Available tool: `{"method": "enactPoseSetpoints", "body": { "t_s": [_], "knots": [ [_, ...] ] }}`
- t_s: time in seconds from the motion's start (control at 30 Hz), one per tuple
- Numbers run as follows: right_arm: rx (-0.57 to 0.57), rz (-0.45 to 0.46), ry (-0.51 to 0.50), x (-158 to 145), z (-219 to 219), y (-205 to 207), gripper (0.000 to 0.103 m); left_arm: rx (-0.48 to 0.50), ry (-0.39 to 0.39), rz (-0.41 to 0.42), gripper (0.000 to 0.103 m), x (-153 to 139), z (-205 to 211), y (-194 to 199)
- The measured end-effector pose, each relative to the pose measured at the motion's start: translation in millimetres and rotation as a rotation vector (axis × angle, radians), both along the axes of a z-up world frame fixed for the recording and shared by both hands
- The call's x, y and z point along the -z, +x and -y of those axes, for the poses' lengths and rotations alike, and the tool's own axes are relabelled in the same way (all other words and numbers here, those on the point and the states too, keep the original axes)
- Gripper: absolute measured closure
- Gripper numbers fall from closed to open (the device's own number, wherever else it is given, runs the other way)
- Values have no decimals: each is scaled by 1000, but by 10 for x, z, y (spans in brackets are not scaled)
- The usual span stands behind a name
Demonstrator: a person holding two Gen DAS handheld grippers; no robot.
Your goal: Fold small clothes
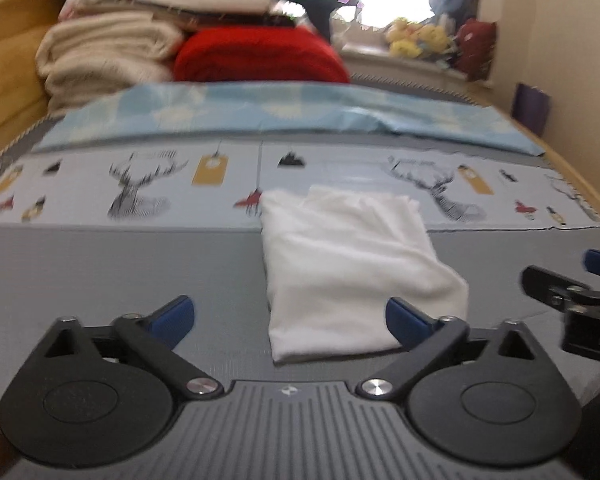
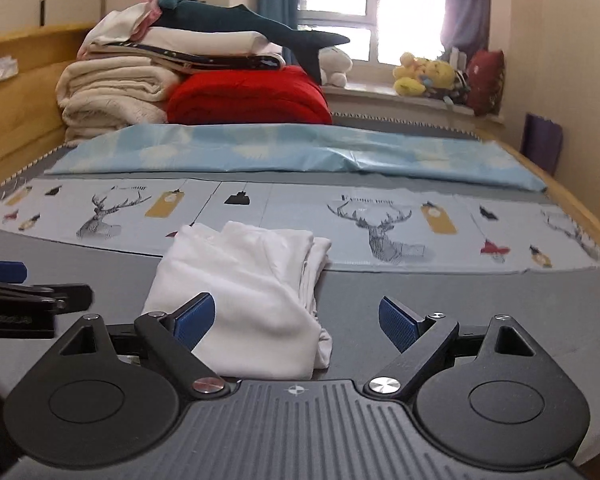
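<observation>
A small white garment (image 1: 352, 268) lies folded into a compact rectangle on the grey bed surface (image 1: 120, 272); it also shows in the right wrist view (image 2: 252, 296). My left gripper (image 1: 290, 320) is open and empty, its blue pads (image 1: 176, 316) just short of the garment's near edge. My right gripper (image 2: 296, 322) is open and empty, its left pad (image 2: 194, 318) in front of the garment's near corner. Each gripper appears at the edge of the other's view, the right one (image 1: 580, 300) and the left one (image 2: 20, 300).
A deer-print cloth strip (image 2: 380, 224) and a light blue sheet (image 2: 280, 148) lie beyond the garment. Stacked cream blankets (image 2: 112, 96), a red quilt (image 2: 248, 96) and a shark plush (image 2: 252, 24) sit at the far end. Wooden bed rails (image 2: 580, 208) border both sides.
</observation>
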State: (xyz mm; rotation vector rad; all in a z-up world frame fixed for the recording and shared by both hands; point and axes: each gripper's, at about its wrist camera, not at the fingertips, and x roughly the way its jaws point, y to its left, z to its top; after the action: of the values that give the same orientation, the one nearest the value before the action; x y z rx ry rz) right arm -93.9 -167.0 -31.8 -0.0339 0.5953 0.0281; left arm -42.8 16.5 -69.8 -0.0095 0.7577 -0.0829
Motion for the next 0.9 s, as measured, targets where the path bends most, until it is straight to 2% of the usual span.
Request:
{"method": "enactPoseSetpoints", "body": {
  "t_s": [0.23,0.4,0.5,0.63,0.9],
  "knots": [
    [-13,-28,-3,41,-58,46,10,20,-13,-61,1,91,110,80],
    [-28,-56,-20,98,-110,148,9,33,34,-59,1,193,135,72],
    [-19,-81,-9,159,-89,203,9,13,-12,-71,1,192,93,109],
    [0,-108,33,193,-68,256,9,9,0,-76,1,208,122,125],
    [-11,-117,24,221,-110,258,9,4,-5,-87,1,225,105,152]
  ]
}}
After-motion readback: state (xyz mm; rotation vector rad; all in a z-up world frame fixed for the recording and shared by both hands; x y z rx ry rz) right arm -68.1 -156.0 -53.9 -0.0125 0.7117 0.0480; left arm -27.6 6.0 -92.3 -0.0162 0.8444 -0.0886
